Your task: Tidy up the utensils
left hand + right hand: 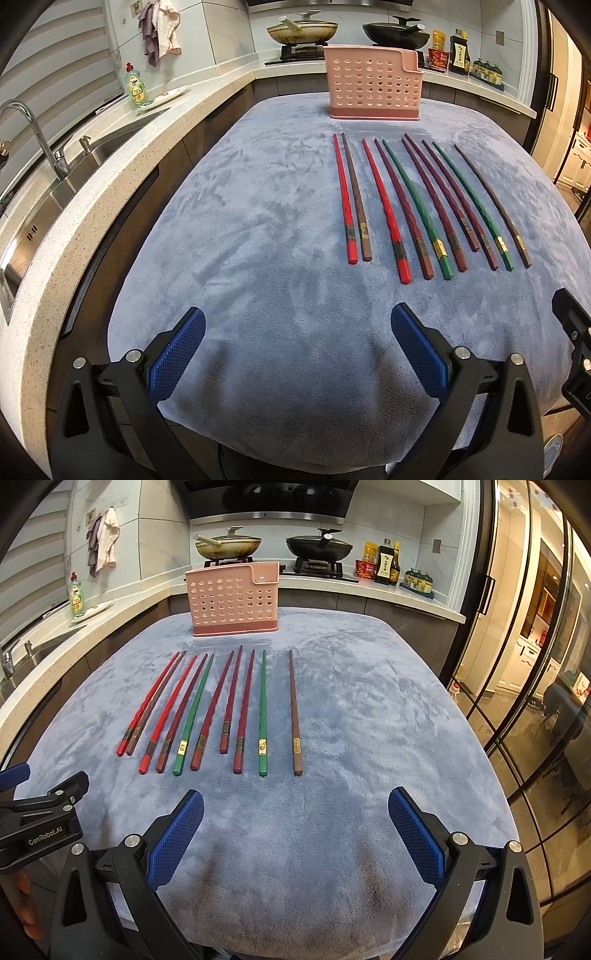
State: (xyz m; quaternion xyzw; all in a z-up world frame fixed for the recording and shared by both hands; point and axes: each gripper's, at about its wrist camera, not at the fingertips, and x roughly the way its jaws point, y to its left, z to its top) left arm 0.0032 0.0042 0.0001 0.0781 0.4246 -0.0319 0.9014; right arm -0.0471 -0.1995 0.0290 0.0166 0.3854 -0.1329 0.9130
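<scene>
— Where do we stand with the utensils?

— By our reading, at the very start. All ten chopsticks (207, 712) lie side by side on the grey-blue cloth (369, 709), thick ends near us, and the pink perforated holder (234, 600) stands upright at the far edge with nothing showing above its rim. So everything is left to do.

— And our grippers?

— The left gripper (297, 352) and the right gripper (295, 832) both hover over the near cloth with jaws spread wide, gripping nothing.

— What does one view give us that the other doesn't?

— From the left wrist we see the sink (55, 184) and faucet (33, 136) at far left, and the chopsticks sit right of centre. From the right wrist they sit left of centre, the lone brown chopstick (294, 712) stands apart at the right, and we see the glass doors (535, 664).
</scene>
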